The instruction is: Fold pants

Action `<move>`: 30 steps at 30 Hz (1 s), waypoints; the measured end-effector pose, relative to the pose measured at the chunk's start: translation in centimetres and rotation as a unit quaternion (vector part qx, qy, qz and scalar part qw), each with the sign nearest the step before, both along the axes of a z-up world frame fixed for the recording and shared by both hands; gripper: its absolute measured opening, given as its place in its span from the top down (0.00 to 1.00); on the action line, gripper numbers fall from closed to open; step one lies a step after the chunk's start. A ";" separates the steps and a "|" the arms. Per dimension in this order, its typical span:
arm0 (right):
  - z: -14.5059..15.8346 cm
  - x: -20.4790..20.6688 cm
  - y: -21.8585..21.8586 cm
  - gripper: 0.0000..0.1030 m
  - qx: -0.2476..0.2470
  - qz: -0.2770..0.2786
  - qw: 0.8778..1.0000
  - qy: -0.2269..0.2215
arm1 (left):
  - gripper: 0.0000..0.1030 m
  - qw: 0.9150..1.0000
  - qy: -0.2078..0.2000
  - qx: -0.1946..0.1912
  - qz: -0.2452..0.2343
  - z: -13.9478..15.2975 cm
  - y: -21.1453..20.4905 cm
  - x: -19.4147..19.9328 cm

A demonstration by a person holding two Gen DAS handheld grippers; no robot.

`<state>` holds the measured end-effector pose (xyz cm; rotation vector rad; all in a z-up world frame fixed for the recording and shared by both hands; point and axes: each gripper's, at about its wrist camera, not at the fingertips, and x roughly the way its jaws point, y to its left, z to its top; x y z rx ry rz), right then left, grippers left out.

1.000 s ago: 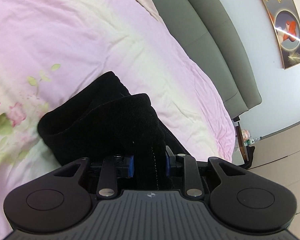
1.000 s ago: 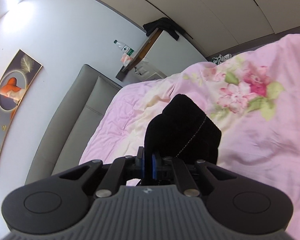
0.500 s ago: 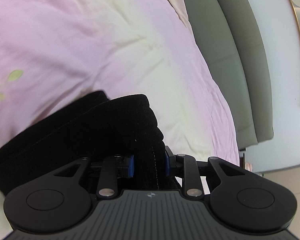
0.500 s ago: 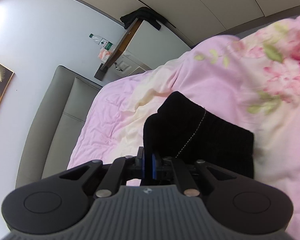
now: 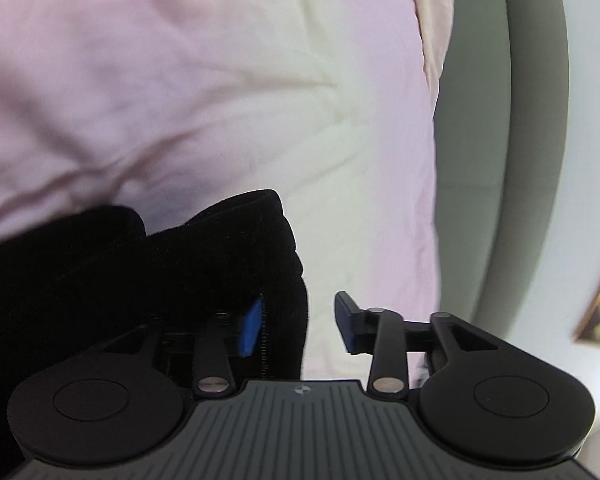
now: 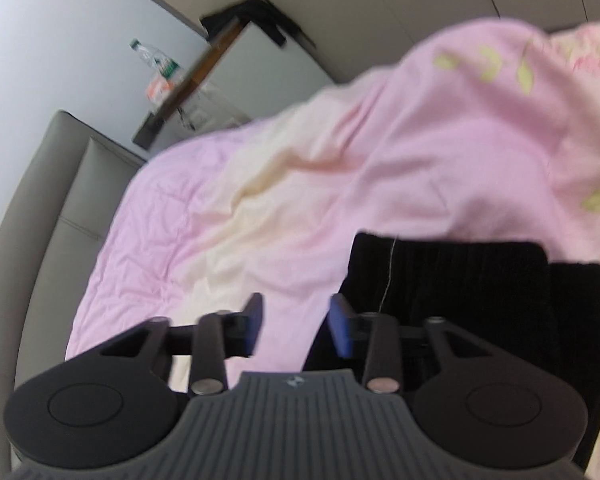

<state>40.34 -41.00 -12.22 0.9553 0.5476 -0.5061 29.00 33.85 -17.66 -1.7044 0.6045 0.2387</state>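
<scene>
The pants (image 5: 140, 280) are black, of a thick, finely ribbed fabric, and lie folded into a compact bundle on the pink bed cover (image 5: 180, 80). The left wrist view shows stacked layers with rounded fold edges and a line of pale stitching along one edge. In the right wrist view a thin light thread hangs across the top layer.

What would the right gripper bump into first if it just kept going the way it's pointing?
Probably the pink quilt: the open right gripper aims at it, with the black pants just off to the side.
</scene>
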 end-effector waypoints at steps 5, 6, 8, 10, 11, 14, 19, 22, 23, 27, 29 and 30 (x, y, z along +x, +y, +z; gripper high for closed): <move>2.1 -1.5 3.0 0.61 -0.082 0.080 0.993 -0.006 | 0.17 0.996 -0.049 -0.072 -0.018 -0.6 0.7 -2.0; 2.4 -1.9 4.1 0.61 -0.088 0.103 0.991 -0.008 | 0.17 0.995 -0.051 -0.084 -0.021 -0.5 1.0 -2.5; 2.7 -3.3 6.7 0.61 -0.083 0.144 0.986 -0.018 | 0.15 0.995 -0.058 -0.077 -0.027 0.2 2.0 -3.5; 2.7 -5.5 9.5 0.58 -0.072 0.174 0.982 -0.027 | 0.12 0.996 -0.063 -0.026 -0.052 1.9 2.7 -4.8; 2.4 -7.1 11.2 0.54 -0.069 0.184 0.980 -0.027 | 0.10 0.996 -0.056 0.015 -0.064 3.1 2.8 -5.8; 1.4 -11.9 14.0 0.54 -0.081 0.170 0.982 -0.020 | 0.09 0.985 -0.016 0.155 -0.079 6.1 2.2 -9.4; -1.9 -20.9 13.3 0.53 -0.119 0.029 0.992 -0.035 | 0.09 0.955 0.020 0.279 -0.101 7.1 -1.2 -15.1; -4.7 -22.9 10.5 0.54 -0.039 -0.046 0.998 -0.019 | 0.09 0.951 0.034 0.283 -0.122 5.4 -3.5 -15.8; -5.3 -23.1 9.3 0.55 0.006 -0.062 0.997 -0.049 | 0.09 0.953 0.040 0.271 -0.131 4.4 -3.9 -15.4; -4.1 -21.2 6.5 0.55 -0.043 -0.077 0.992 -0.087 | 0.09 0.962 0.046 0.224 -0.149 2.3 -5.8 -15.5; -3.5 -19.5 4.8 0.55 -0.079 -0.070 0.990 -0.089 | 0.09 0.957 0.050 0.236 -0.163 2.3 -6.5 -15.3; -3.6 -18.7 3.8 0.55 -0.080 -0.067 0.991 -0.087 | 0.09 0.954 0.052 0.245 -0.168 2.3 -6.6 -14.6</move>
